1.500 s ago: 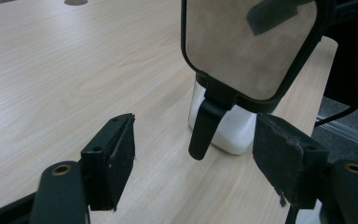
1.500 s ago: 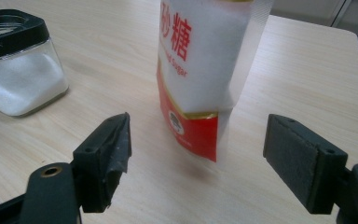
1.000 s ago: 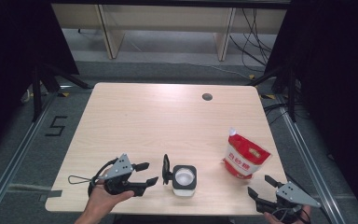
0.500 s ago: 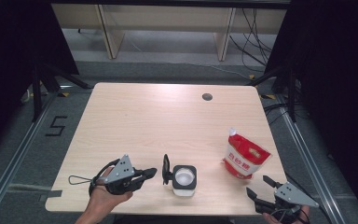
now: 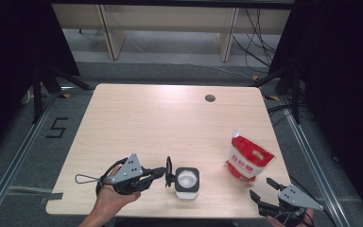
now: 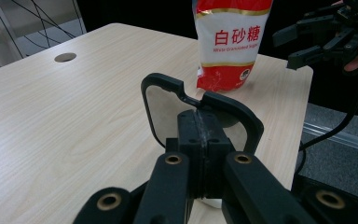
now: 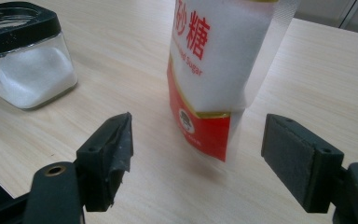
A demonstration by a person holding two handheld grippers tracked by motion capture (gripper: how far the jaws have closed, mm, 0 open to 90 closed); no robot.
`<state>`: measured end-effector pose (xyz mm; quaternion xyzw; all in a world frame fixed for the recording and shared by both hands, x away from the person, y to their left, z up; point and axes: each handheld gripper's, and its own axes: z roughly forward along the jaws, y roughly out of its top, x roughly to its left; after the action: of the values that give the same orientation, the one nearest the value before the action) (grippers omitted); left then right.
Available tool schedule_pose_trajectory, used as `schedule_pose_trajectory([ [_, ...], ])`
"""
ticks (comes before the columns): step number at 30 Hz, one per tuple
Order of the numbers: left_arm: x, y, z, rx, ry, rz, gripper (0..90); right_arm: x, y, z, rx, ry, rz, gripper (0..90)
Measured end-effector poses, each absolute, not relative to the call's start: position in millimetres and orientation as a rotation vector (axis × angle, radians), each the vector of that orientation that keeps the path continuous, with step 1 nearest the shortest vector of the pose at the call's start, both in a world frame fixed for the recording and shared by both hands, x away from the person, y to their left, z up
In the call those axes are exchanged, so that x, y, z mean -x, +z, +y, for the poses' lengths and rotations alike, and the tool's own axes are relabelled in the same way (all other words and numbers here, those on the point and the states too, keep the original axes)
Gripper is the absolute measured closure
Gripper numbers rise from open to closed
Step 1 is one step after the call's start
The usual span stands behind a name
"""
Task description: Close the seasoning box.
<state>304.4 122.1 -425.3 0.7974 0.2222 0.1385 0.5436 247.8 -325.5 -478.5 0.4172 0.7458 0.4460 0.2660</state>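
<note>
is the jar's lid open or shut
Open. The jar shows white sugar through its mouth, and its black lid stands flipped up at the side, with the left gripper shut on it.

Even overhead light, dark surrounds, soft focus

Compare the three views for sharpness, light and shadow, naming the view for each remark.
High view: even overhead light on the table, dark surroundings. Left gripper view: the sugar bag print is sharp, the near fingers soft. Right gripper view: the jar is clear, and the bag casts a faint shadow.
</note>
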Motion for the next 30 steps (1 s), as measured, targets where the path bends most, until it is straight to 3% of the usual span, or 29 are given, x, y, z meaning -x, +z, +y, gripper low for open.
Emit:
schedule_pose_trajectory([
  [30, -316, -427, 80, -1.946, 0.277, 0.473, 87.0, -249, -478, -325, -1.117, 1.214, 2.019, 26.2],
])
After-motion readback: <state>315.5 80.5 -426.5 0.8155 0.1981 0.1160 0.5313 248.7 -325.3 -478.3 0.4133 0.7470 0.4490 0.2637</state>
